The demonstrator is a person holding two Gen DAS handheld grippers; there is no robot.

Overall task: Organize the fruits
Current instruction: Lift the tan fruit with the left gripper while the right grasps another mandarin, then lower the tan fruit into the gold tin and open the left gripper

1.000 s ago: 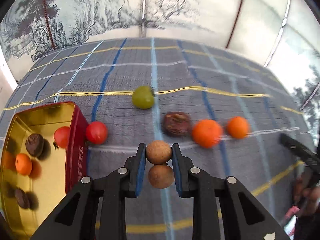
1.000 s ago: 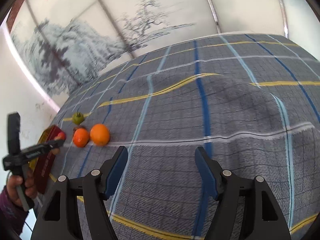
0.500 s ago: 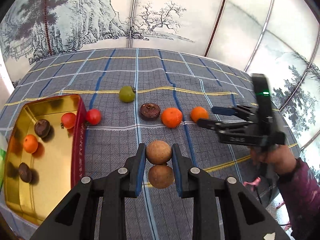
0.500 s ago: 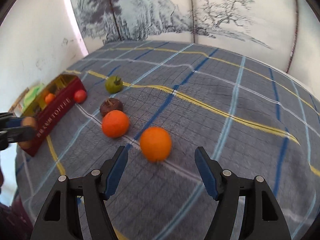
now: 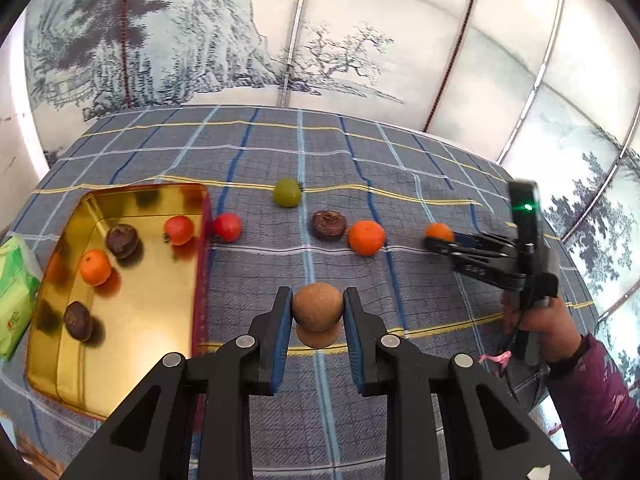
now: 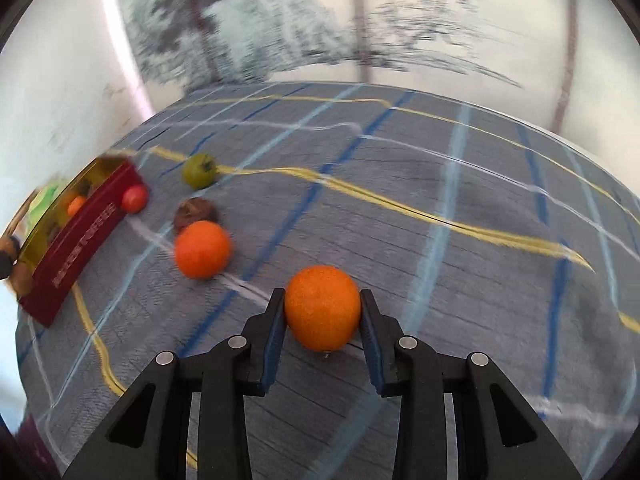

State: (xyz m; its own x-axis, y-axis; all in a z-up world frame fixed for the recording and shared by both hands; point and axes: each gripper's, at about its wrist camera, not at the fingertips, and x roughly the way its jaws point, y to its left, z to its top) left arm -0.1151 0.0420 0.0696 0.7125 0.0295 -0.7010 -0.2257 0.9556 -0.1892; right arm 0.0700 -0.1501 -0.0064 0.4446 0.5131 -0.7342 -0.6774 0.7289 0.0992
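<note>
My left jaws [image 5: 317, 322] hold a brown fruit [image 5: 317, 307], my right jaws [image 6: 322, 322] pinch an orange [image 6: 322, 307]; the gold tin [image 5: 120, 344] lies left, nearer my left hand.

The right gripper [image 6: 322, 309] clamps an orange [image 6: 322, 307] on the checked cloth [image 6: 440, 200]; another orange [image 6: 203, 249] lies near the red tin [image 6: 76, 240].
</note>
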